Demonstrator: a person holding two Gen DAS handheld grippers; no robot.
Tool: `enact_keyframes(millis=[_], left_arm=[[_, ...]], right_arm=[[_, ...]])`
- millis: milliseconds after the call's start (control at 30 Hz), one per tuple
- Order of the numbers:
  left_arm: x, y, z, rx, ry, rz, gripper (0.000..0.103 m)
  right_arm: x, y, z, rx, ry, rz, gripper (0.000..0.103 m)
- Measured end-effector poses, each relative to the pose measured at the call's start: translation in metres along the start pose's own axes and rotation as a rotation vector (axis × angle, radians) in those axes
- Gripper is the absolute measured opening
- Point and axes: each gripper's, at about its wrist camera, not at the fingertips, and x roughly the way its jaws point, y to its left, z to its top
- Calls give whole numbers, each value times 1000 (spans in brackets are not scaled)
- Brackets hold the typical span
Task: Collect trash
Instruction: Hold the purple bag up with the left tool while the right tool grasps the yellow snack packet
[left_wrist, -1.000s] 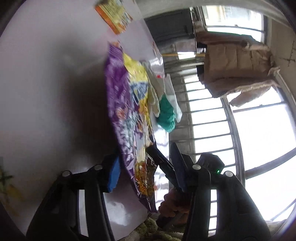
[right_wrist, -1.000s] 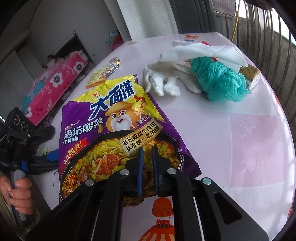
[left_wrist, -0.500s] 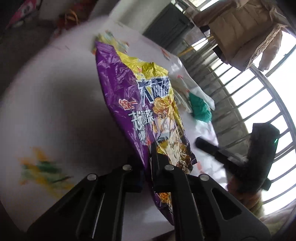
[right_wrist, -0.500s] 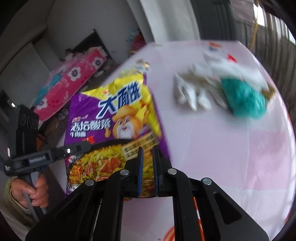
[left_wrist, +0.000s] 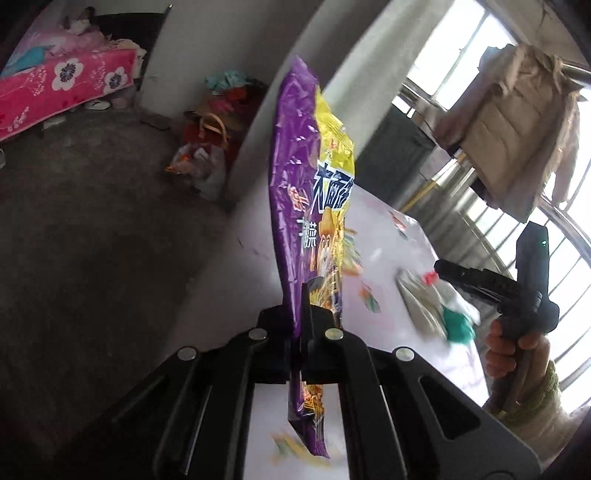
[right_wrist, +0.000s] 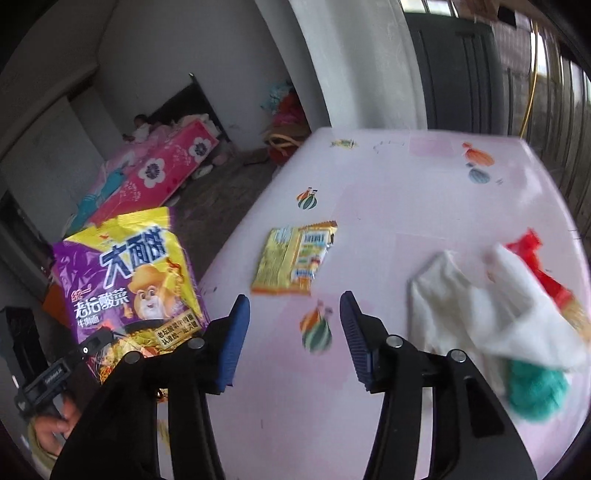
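A purple and yellow noodle bag (left_wrist: 306, 177) hangs in the air beside the table's left edge, and my left gripper (left_wrist: 300, 295) is shut on its lower part. The right wrist view shows the same bag (right_wrist: 136, 280) at the lower left, off the table. My right gripper (right_wrist: 293, 314) hovers over the pink table (right_wrist: 406, 192); its jaws are opening with nothing between them. A small yellow sachet (right_wrist: 295, 258) lies just ahead of it. To the right lie a white cloth (right_wrist: 487, 314), a teal plastic bag (right_wrist: 535, 391) and a red wrapper (right_wrist: 535, 258).
Left of the table is bare dark floor (left_wrist: 92, 221) with a pink flowered bed (right_wrist: 166, 166) behind it. Bags are piled (left_wrist: 207, 147) at the foot of a white pillar. Window bars and a hanging coat (left_wrist: 517, 129) stand beyond the table's far side.
My left gripper closed on the noodle bag and lifted it off the table to the left. My right gripper let go of the bag, opened and moved over the table's middle.
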Motion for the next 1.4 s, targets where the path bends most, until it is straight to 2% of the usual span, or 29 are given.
enact_keyframes(millis=[67,167,333,400,500,667,900,967,1067,1167,1267,1333,1367,1400], left_arm=[[24,10,15,-2,19,20,1],[65,13,29,47,63,45,1],[114,12,36,83,149,56,1],[127,8,36,88,177,44,1],[137,-2,30,120,204,28,1],[132,-12,15,138,230,-13,1],[78,-21,-29,176,223,-31,1],[59,-21,-41,175,221,-36,1],[40,-19,-53,170,215,-36,0],[30,-10,-56,142,197,-17,0],[32,2,-48,54,167,-22,0],[39,7,-36,37,140,-11,0],[47,6,-26,43,131,0,0],[51,6,-19,50,123,3,0]], right_arm=[[32,-4,13,34,43,-5,50],[73,-11,29,77,85,-20,50],[142,-34,49,150,180,-69,50],[147,-30,50,101,161,-94,46],[150,-17,48,43,195,-118,28],[142,-5,32,-65,211,-198,8],[96,-2,-19,-150,218,-243,4],[79,-5,-36,-147,218,-244,3],[58,-17,-52,-69,229,-188,3],[48,-26,-45,2,187,-120,4],[46,-21,-29,32,142,-71,8],[52,-17,-9,39,109,-53,25],[57,-16,0,44,95,-50,41],[62,-16,9,51,88,-49,45]])
